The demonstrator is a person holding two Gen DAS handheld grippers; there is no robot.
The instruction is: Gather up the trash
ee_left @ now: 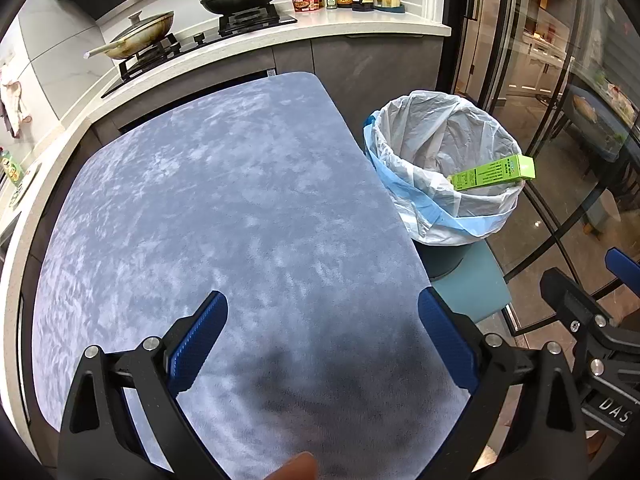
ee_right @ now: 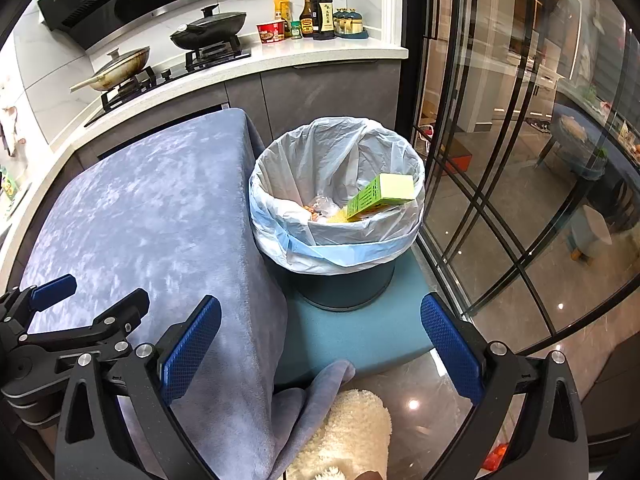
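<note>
Both claws hang spread and empty — the left gripper (ee_left: 323, 344) above the blue-grey cloth (ee_left: 224, 216), the right gripper (ee_right: 321, 344) past the cloth's edge over a teal stool (ee_right: 360, 332). Farther on, the lined trash bin (ee_right: 340, 252) stands on that stool — a green box (ee_right: 380, 196) leans inside against its rim.

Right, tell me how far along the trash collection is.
Looks nearly or fully done. Done: a green rectangular cardboard box leans inside the round bin lined with a white plastic bag, on top of other scraps. In hand: nothing; the left claw and right claw are both open and empty. Left: the grey-blue velvety tabletop shows no trash, so little seems to remain.
</note>
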